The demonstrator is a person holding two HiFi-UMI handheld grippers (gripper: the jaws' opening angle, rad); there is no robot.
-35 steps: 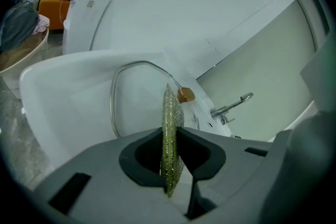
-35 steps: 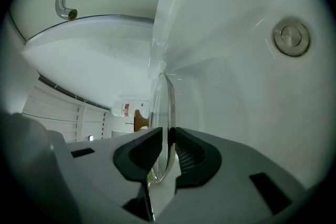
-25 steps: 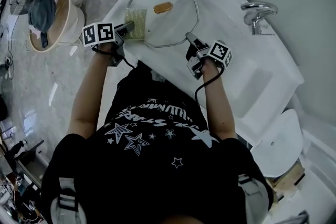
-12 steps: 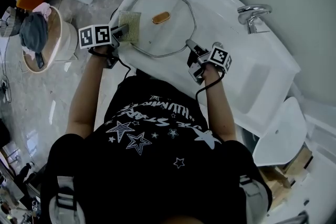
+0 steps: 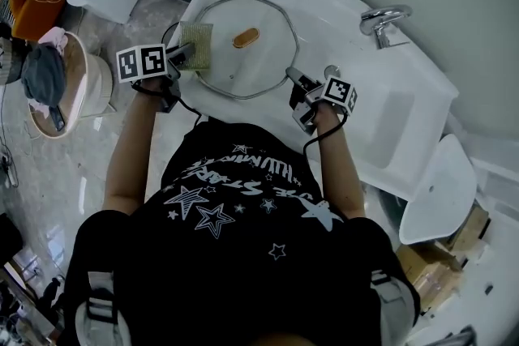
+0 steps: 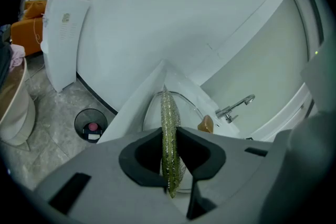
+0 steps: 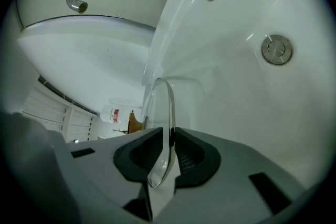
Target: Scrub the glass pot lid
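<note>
Glass pot lid [image 5: 253, 70] lies flat on the white sink top [image 5: 340, 24], upper middle of the head view. Our left gripper [image 5: 186, 54] is clamped tight on a green scrub pad [image 5: 195, 40] at the lid's left rim. Our right gripper [image 5: 293, 79] is closing on the lower-right rim, pads against the glass.

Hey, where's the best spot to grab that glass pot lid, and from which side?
Take the glass pot lid by its thin rim, coming edge-on from the right. It is a broad, shallow disc, so only the rim fits between jaws. The jaws of the right hand-held gripper are closing on that rim.
</note>
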